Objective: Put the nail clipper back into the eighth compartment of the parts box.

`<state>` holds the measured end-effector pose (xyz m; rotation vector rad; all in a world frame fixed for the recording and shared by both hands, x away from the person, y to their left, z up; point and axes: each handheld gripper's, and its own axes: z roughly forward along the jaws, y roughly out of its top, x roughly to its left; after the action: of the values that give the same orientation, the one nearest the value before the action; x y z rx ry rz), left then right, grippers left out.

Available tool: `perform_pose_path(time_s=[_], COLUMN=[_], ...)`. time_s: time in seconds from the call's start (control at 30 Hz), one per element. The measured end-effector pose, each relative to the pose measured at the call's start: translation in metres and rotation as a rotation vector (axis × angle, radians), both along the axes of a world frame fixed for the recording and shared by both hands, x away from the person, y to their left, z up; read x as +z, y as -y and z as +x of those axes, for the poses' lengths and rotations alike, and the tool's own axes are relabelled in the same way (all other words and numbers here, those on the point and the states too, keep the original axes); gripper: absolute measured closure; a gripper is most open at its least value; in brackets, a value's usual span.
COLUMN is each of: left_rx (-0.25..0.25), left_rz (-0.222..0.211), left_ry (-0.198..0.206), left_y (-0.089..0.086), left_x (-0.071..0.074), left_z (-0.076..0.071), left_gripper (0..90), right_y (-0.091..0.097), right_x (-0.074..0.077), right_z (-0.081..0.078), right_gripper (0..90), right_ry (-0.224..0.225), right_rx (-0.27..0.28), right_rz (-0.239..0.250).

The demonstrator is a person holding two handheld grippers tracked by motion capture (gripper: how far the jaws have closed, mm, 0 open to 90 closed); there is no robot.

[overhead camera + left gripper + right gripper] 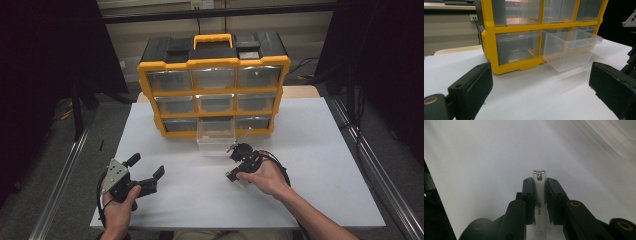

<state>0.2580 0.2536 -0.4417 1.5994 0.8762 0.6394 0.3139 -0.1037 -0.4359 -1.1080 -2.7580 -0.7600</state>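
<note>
My right gripper [235,175] is shut on a white nail clipper [539,197] with a metal head, which stands upright between the pads [529,192] just above the white table top. In front of it a clear drawer [216,136] is pulled out of the bottom middle slot of a yellow and black organizer [215,62]. At the table's front left my left gripper [146,166] is held open with nothing in it. In the left gripper view its jaws frame the open drawer [571,50] and the organizer [487,37].
The organizer stands at the back of the white table [320,150], with its other clear drawers pushed in. Metal rails [365,155] run along both sides of the table, and dark curtains hang beyond them.
</note>
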Motion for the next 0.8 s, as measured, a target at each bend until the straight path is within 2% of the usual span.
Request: perform_pose_path(time_s=[0.17, 0.2, 0.23, 0.37, 0.6, 0.63, 0.8], left_rx=[-0.005, -0.003, 0.002, 0.005, -0.001, 0.002, -0.002], left_rz=[0.019, -0.003, 0.001, -0.001, -0.008, 0.004, -0.005], left_ry=[-0.001, -0.003, -0.007, 0.002, 0.000, 0.004, 0.000], left_y=[-0.002, -0.001, -0.001, -0.002, -0.002, -0.002, -0.002], left_x=[0.000, -0.001, -0.001, -0.001, 0.000, 0.000, 0.000], left_z=[0.000, 0.001, 0.001, 0.000, 0.000, 0.000, 0.001], left_gripper=[5.3, 5.3, 5.2, 5.2, 5.2, 5.2, 5.2], right_y=[0.006, 0.006, 0.008, 0.008, 0.013, 0.015, 0.019], right_x=[0.004, 0.005, 0.005, 0.006, 0.008, 0.009, 0.013], right_z=[0.002, 0.002, 0.002, 0.000, -0.003, -0.003, -0.003], right_gripper=[78.4, 78.4, 78.4, 78.4, 78.4, 78.4, 78.4], right_ry=[0.011, 0.019, 0.026, 0.072, 0.151, 0.155, 0.178], right_rx=[-0.003, -0.009, -0.001, 0.008, 0.045, 0.047, 0.031], right_rz=[0.053, 0.070, 0.074, 0.115, 0.156, 0.159, 0.199])
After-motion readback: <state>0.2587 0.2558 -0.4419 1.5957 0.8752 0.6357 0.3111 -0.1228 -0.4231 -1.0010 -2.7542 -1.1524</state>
